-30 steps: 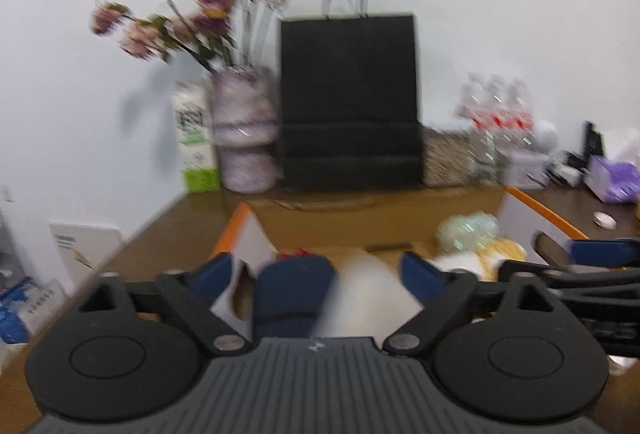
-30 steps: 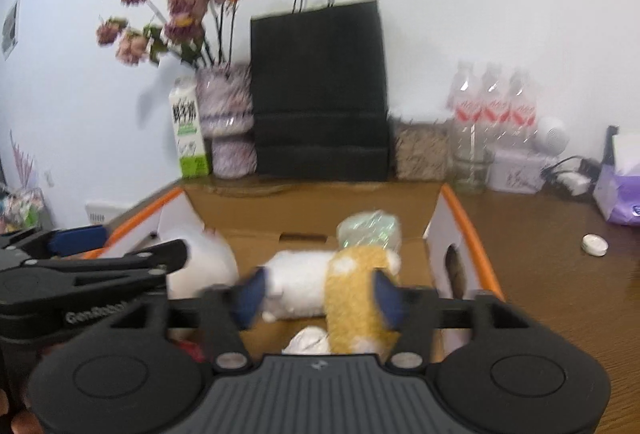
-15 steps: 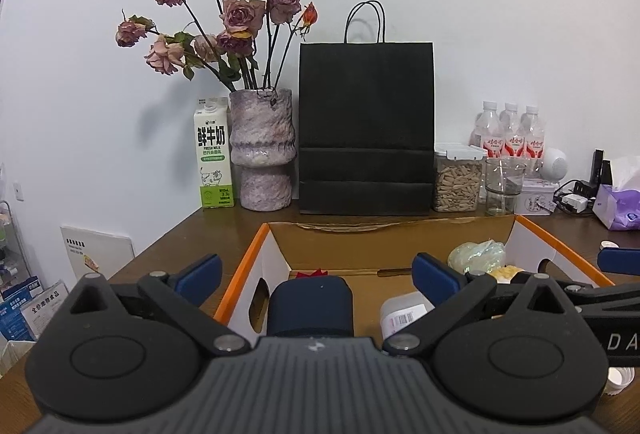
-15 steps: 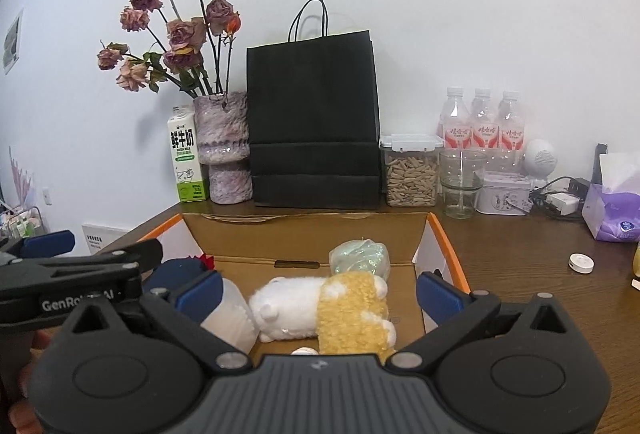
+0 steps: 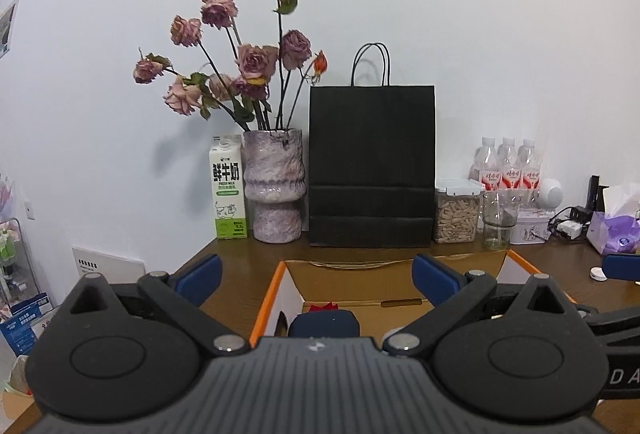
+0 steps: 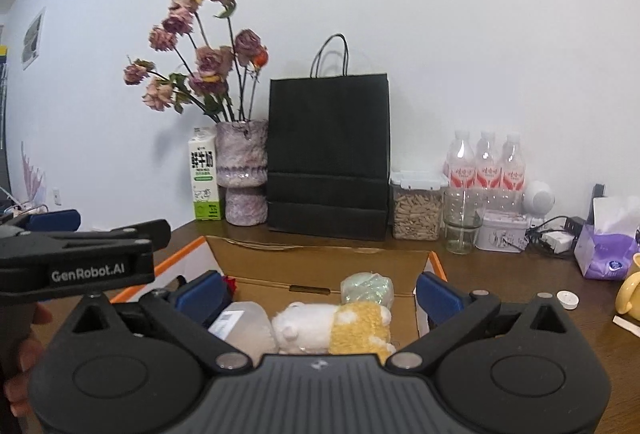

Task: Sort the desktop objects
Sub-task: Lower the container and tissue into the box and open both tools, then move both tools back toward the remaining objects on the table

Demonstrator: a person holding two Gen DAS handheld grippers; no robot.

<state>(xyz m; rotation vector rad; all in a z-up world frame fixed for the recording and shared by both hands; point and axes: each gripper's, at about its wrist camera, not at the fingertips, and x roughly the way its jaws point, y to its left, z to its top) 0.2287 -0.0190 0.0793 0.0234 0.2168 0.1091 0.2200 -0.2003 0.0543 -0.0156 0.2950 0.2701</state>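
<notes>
1. The left wrist view shows the left gripper (image 5: 316,276) with its blue pads spread wide and nothing between them, above the near left part of the cardboard box (image 5: 276,298)
2. That view reaches only a little of the box's inside: a dark blue object (image 5: 324,322) with a scrap of red (image 5: 325,307) just behind it; the rest of the contents are hidden behind the gripper body
3. The right wrist view shows the right gripper (image 6: 320,292) with its jaws fully apart, holding nothing, above the box (image 6: 320,264)
4. Only this view shows the plush toy (image 6: 332,326), white and yellow, lying on its side in the box below the spread fingers, clear of both pads
5. It also shows a pale green wrapped bundle (image 6: 367,288) touching the toy's far side and a clear plastic container (image 6: 240,322) with a label just left of the toy
6. A yellow mug (image 6: 630,292) at the right edge and part of a hand (image 6: 20,366) at the lower left appear only in the right wrist view
7. Both views share the back row: milk carton (image 5: 227,188), vase of dried roses (image 5: 274,186), black paper bag (image 5: 372,166), seed jar (image 5: 457,212) and 3 water bottles (image 5: 508,166)
</notes>
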